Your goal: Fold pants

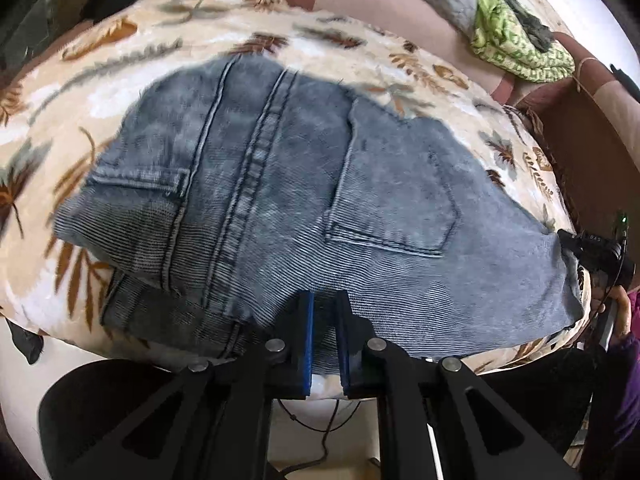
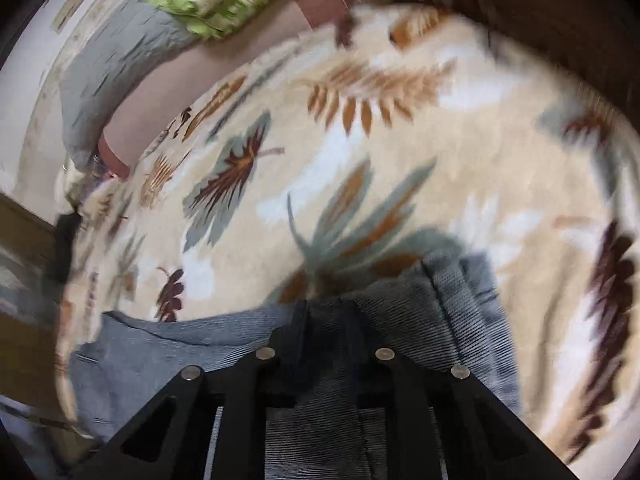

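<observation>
**Denim held at both ends on leaf-print blanket**

Faded blue-grey denim pants lie seat-up on a cream plush blanket with brown and grey leaves. The left gripper pinches the waistband edge between blue-lined fingers. The right gripper clamps a bunched fold of the same denim.

Faded blue-grey denim pants, cream blanket with brown and grey-green leaves, lime-green patterned cloth

pants: faded blue denim | back pockets up | folded, flat on leaf-print blanket
</observation>
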Tool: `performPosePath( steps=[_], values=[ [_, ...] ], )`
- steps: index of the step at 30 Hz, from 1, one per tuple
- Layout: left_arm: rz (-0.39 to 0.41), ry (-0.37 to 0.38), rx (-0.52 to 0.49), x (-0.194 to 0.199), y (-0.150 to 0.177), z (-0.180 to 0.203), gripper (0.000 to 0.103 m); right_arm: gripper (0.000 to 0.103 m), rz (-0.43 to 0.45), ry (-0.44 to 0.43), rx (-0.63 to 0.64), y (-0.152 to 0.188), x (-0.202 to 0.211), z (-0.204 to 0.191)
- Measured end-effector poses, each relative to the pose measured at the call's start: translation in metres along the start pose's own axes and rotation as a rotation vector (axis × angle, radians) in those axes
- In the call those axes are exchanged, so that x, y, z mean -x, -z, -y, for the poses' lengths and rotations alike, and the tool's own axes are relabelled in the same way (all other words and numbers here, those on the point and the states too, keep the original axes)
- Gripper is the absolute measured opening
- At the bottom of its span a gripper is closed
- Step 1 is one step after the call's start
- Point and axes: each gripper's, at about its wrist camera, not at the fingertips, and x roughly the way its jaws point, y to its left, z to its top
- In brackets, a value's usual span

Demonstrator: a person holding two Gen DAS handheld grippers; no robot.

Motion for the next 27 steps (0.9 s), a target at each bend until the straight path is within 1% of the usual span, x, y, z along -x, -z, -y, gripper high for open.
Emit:
performPosePath(
  steps=[1,2,4,6,8,9,10,12,14,15,17,19,21,22,25,27],
  values=[
    [0.025,0.016,-0.014,0.007,0.000,0.005,0.012,0.022,0.010,-0.025,0.023,-0.001,0.005,-0.007],
    [0.043,0.036,-0.023,0.012,0.000,0.009,0.012,0.022,0.015,-0.071,0.054,-0.002,0.011,-0.018],
    [0.074,0.085,-0.055,0.019,-0.003,0.024,0.012,0.022,-0.012,-0.180,0.138,-0.004,0.014,-0.052],
    [0.102,0.100,-0.091,0.016,-0.007,0.040,0.012,0.022,-0.052,-0.277,0.244,-0.003,0.008,-0.096],
    [0.097,0.099,-0.117,0.006,-0.010,0.051,0.012,0.023,-0.094,-0.336,0.324,0.002,-0.001,-0.128],
    [0.084,0.097,-0.129,-0.002,-0.009,0.055,0.012,0.026,-0.115,-0.362,0.370,0.005,-0.010,-0.149],
    [0.056,0.083,-0.139,-0.014,-0.007,0.058,0.012,0.028,-0.128,-0.373,0.396,0.007,-0.017,-0.161],
    [-0.045,0.032,-0.139,-0.038,0.001,0.053,0.011,0.034,-0.173,-0.392,0.437,0.012,-0.039,-0.187],
    [-0.018,0.070,-0.107,-0.036,0.003,0.044,0.011,0.034,-0.208,-0.389,0.477,0.012,-0.052,-0.203],
    [-0.031,0.083,-0.110,-0.033,0.003,0.041,0.012,0.034,-0.215,-0.377,0.517,0.011,-0.061,-0.212],
    [-0.037,0.098,-0.116,-0.032,0.004,0.037,0.011,0.035,-0.242,-0.386,0.554,0.005,-0.073,-0.217],
    [-0.037,0.102,-0.123,-0.032,0.008,0.034,0.011,0.041,-0.293,-0.408,0.573,-0.001,-0.087,-0.225],
    [-0.029,0.094,-0.142,-0.029,0.014,0.033,0.011,0.057,-0.310,-0.419,0.601,-0.003,-0.091,-0.231],
    [-0.028,0.093,-0.146,-0.027,0.018,0.030,0.011,0.061,-0.323,-0.420,0.623,-0.003,-0.095,-0.236],
    [-0.035,0.100,-0.145,-0.025,0.028,0.029,0.011,0.062,-0.363,-0.470,0.654,-0.003,-0.102,-0.247],
    [-0.040,0.105,-0.147,-0.023,0.033,0.030,0.011,0.062,-0.386,-0.460,0.691,0.000,-0.109,-0.255]
  ],
)
